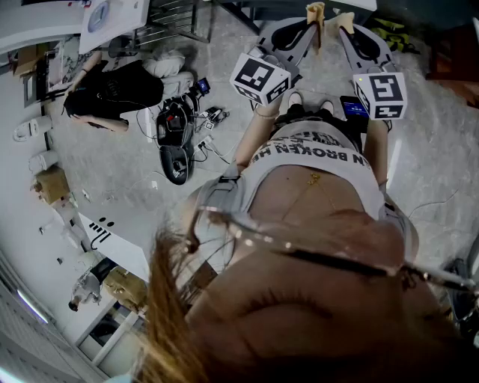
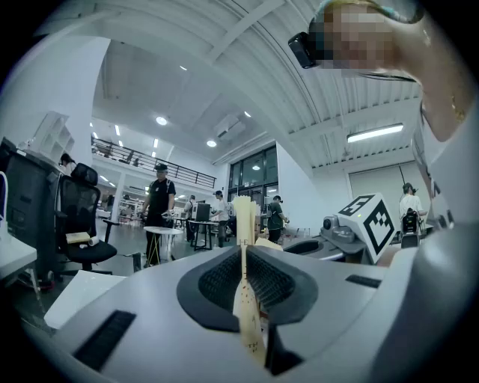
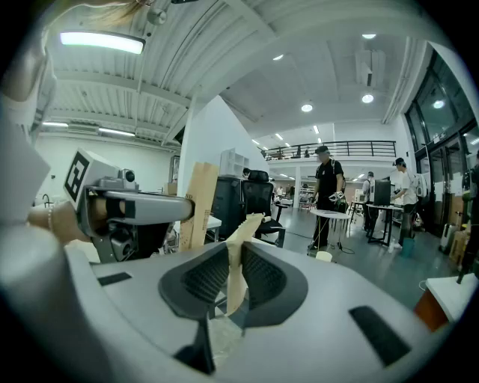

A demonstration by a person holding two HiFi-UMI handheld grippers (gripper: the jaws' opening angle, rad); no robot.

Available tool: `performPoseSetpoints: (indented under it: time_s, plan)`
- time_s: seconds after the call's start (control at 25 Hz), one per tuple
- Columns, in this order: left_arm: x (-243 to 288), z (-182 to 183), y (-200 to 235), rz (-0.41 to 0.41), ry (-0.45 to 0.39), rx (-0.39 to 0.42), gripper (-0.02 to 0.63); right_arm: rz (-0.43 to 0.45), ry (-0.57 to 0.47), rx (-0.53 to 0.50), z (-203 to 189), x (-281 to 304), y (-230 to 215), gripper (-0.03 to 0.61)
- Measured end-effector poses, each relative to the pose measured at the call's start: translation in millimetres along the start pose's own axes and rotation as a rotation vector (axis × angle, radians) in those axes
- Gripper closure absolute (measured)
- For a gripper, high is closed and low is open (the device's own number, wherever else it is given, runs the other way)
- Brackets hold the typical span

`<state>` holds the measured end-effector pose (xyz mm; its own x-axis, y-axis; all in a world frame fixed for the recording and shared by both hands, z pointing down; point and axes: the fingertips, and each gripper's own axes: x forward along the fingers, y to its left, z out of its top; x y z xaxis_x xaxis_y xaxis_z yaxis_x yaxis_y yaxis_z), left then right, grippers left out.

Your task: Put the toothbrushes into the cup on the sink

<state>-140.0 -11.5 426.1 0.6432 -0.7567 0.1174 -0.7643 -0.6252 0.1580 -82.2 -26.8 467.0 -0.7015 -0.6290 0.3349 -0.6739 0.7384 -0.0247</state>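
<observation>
My left gripper is shut on a flat cream-coloured toothbrush that sticks out past the jaws. In the left gripper view, that toothbrush stands upright, clamped between the dark ribbed pads. My right gripper is shut on a second cream toothbrush. In the right gripper view this one leans right between the pads. The two grippers are held side by side in front of the person's body. No cup or sink shows in any view.
Both gripper views look out across a large hall with people standing at small round tables and black office chairs. Below in the head view are a tiled floor, a tangle of cables and gear, and a person sitting at left.
</observation>
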Motion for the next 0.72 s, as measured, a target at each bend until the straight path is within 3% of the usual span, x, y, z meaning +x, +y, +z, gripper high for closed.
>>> performPoseSetpoints:
  time_s: [0.72]
  plan:
    - [13.9,11.1,2.9,0.088,-0.029,-0.03,0.584,0.079,-0.033,-0.003,11.8,-5.5,-24.0,0.509]
